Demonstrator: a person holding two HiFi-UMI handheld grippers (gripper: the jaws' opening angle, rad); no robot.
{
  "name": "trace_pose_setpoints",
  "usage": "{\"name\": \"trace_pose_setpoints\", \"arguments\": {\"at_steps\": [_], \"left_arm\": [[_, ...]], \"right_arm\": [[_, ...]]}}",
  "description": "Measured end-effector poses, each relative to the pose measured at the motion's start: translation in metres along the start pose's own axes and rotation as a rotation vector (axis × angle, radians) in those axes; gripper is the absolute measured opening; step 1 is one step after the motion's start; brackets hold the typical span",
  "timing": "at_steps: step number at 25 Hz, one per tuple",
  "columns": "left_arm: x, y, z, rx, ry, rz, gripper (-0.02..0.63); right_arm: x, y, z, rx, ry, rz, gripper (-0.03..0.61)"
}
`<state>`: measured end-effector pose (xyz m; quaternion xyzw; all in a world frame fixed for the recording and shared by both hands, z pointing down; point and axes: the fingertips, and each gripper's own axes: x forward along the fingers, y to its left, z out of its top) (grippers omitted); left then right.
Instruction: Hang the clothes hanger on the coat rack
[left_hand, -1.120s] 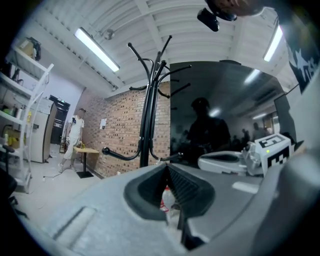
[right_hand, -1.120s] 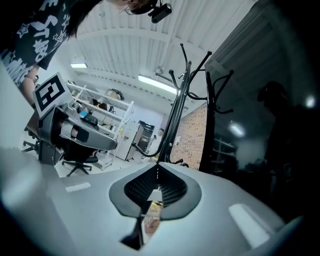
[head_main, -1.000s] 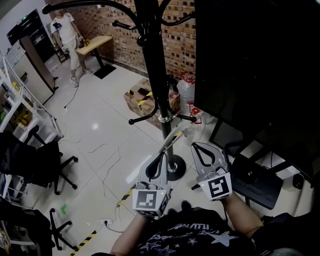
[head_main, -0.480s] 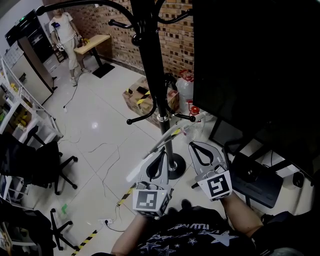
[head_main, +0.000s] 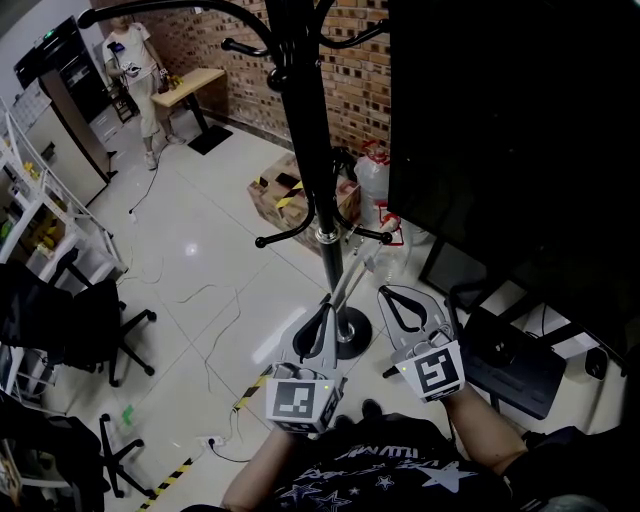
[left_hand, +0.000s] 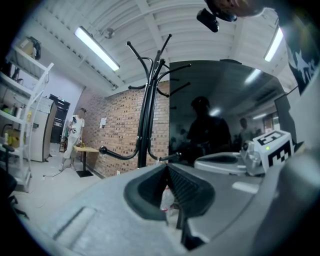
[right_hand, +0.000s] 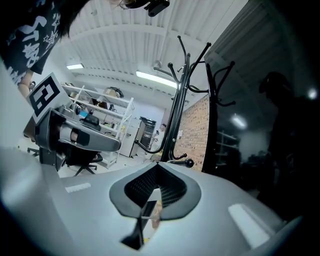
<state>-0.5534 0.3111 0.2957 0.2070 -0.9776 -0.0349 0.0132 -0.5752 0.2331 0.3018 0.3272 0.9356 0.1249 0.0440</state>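
While both grippers point level at the coat rack (head_main: 308, 150), the left gripper (head_main: 328, 306) has its jaws drawn together at the tips. In the head view a slim pale bar juts out from that tip. It reads as the clothes hanger (head_main: 346, 283), pinched at its near end, though the left gripper view hardly shows it past the meeting pads. The hanger slants up and to the right in the picture, close beside the lower part of the black pole. It lies under the low hooks (head_main: 284, 238) and above the round base (head_main: 354, 338), and it rests on no hook.

The right gripper (head_main: 390, 292) sits just beside the left one, apart from the hanger. Its jaws are clenched tip to tip, and its own view shows only floor through the gap behind the pads.

Past the rack stand cardboard boxes (head_main: 283, 197) and clear bottles with red caps (head_main: 387, 224), all against a brick wall (head_main: 355, 90). A large dark panel (head_main: 520, 130) fills the right side. A black office chair (head_main: 95, 325) stands at the left on the pale tiled floor (head_main: 200, 270), and a person (head_main: 138, 65) stands far off beside a small table (head_main: 190, 88).
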Motion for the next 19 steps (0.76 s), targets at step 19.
{"name": "trace_pose_setpoints", "arguments": {"at_steps": [19], "left_arm": [[0.000,0.000,0.002,0.008,0.004,0.013,0.005]], "right_arm": [[0.007,-0.010,-0.001,-0.008,0.006,0.023,0.006]]}}
